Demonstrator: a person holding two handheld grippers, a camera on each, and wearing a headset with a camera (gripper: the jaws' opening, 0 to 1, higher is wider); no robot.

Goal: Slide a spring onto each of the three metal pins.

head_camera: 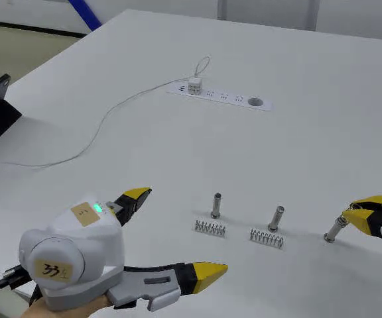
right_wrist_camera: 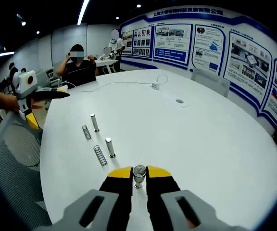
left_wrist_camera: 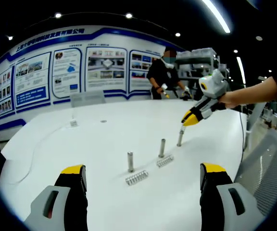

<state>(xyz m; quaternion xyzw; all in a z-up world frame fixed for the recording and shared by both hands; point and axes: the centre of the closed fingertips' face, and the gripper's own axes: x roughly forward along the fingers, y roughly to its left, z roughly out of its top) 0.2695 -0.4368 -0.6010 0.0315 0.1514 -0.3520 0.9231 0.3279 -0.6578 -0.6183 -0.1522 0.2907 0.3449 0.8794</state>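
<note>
The right gripper point(right_wrist_camera: 139, 175) is clamped on a spring point(right_wrist_camera: 139, 169) at the top of the tilted third pin point(head_camera: 335, 229); the spring seems partly threaded on. Ahead and to its left stand the middle pin point(right_wrist_camera: 110, 147) and the far pin point(right_wrist_camera: 94, 122), each with a loose spring lying beside it. The left gripper point(head_camera: 178, 232) hovers with its jaws wide apart, and the far pin's spring point(head_camera: 209, 228) lies just ahead of it.

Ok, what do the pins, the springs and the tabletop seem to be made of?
Pins: probably steel, polished, grey with bright glints. Springs: thin coiled metal wire, silvery. Tabletop: smooth matt white, perhaps laminate; the look leaves it open.
</note>
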